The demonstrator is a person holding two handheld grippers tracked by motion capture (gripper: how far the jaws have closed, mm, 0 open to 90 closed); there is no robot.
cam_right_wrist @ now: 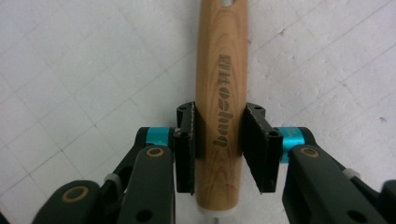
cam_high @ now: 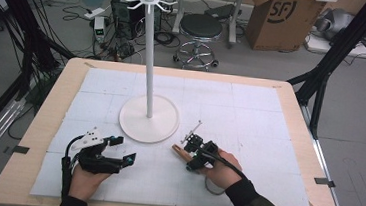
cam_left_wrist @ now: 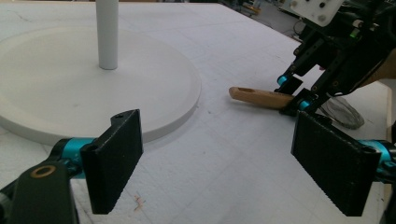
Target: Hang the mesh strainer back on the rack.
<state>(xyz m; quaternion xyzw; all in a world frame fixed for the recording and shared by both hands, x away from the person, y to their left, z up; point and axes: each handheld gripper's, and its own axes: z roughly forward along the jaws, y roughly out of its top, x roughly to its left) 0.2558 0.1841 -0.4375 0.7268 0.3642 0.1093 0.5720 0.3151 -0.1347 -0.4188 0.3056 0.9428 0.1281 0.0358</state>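
Observation:
A wooden handle (cam_right_wrist: 222, 60) with dark lettering lies on the white foam mat, and my right gripper (cam_right_wrist: 221, 112) is shut on it, a pad pressing each side. From above, the handle (cam_high: 179, 151) sticks out to the left of the right gripper (cam_high: 188, 149), just right of the stand's base. A grey mesh end (cam_left_wrist: 343, 113) shows behind that gripper (cam_left_wrist: 294, 93) in the left gripper view, where the handle (cam_left_wrist: 259, 97) lies low over the mat. My left gripper (cam_high: 124, 149) rests at the front left, open, with nothing between its pads (cam_left_wrist: 215, 119).
A tall white stand (cam_high: 150, 55) with hooks at its top rises from a round base (cam_high: 149, 117) at the mat's middle. The foam mat (cam_high: 250, 114) covers a wooden table (cam_high: 299, 123). Beyond the table are a stool, a cardboard box and cables.

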